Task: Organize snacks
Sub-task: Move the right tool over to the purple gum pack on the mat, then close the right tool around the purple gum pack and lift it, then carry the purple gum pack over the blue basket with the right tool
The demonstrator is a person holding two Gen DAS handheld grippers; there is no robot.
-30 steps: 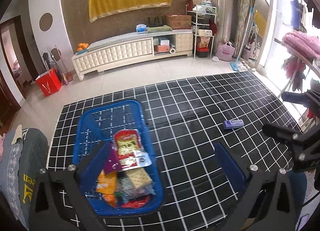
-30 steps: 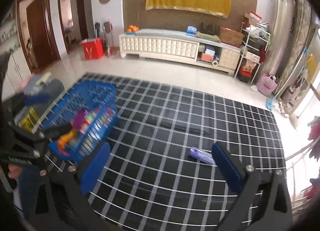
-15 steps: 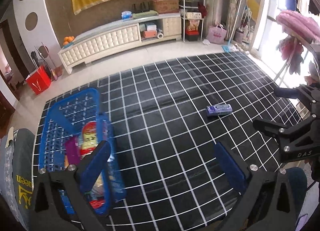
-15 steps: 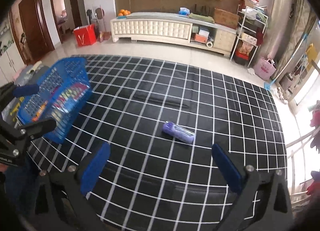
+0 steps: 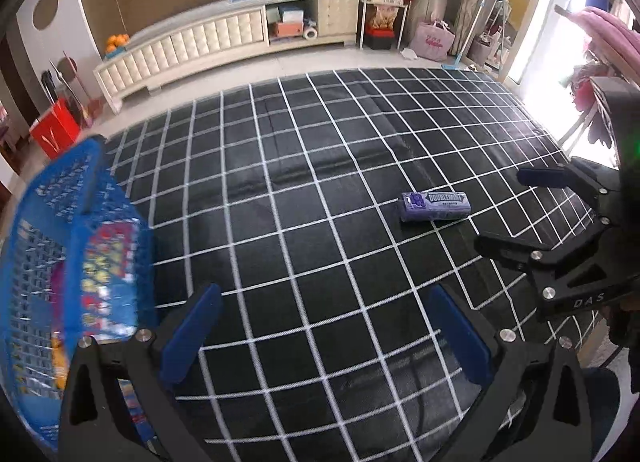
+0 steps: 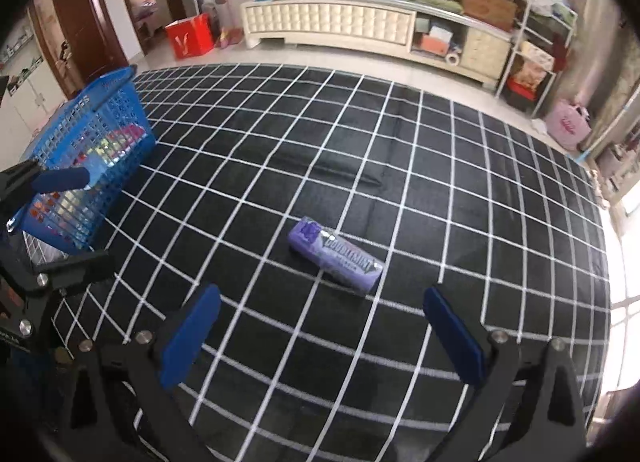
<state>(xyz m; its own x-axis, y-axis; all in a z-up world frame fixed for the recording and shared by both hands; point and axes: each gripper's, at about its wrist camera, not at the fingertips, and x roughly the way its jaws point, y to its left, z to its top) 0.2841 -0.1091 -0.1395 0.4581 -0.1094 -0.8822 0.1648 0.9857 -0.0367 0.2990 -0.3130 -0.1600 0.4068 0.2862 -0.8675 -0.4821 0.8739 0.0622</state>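
- The right tool [image 6: 320, 326] hangs over the black mat with white grid lines [image 6: 440, 189], its two blue-padded fingers spread wide apart with nothing between them.
- A purple Doublemint gum pack [image 6: 335, 256] lies flat on the mat just ahead of the right tool, roughly centred between the two pads but beyond their tips, not touching either. It lies at a slant, with its nearer end toward the right-hand pad.
- In the left wrist view the same gum pack [image 5: 435, 206] sits alone on the mat, well ahead and to the right of the left tool [image 5: 324, 330].
- The left tool is also wide apart and holds nothing.
- The blue plastic basket [image 6: 86, 133] stands at the left edge of the mat, well apart from the gum pack. Colourful snack packets [image 6: 108, 147] show through its mesh wall.
- In the left wrist view the basket [image 5: 52, 197] is close on the left and blurred; its contents cannot be told apart.
- Each tool shows in the other's camera, at the frame edge: the right tool [image 5: 560, 217] and the left tool [image 6: 52, 213].
- Behind the mat a long cream cabinet [image 6: 360, 23] stands against the wall, with a red bag [image 6: 188, 35] on the floor to its left.
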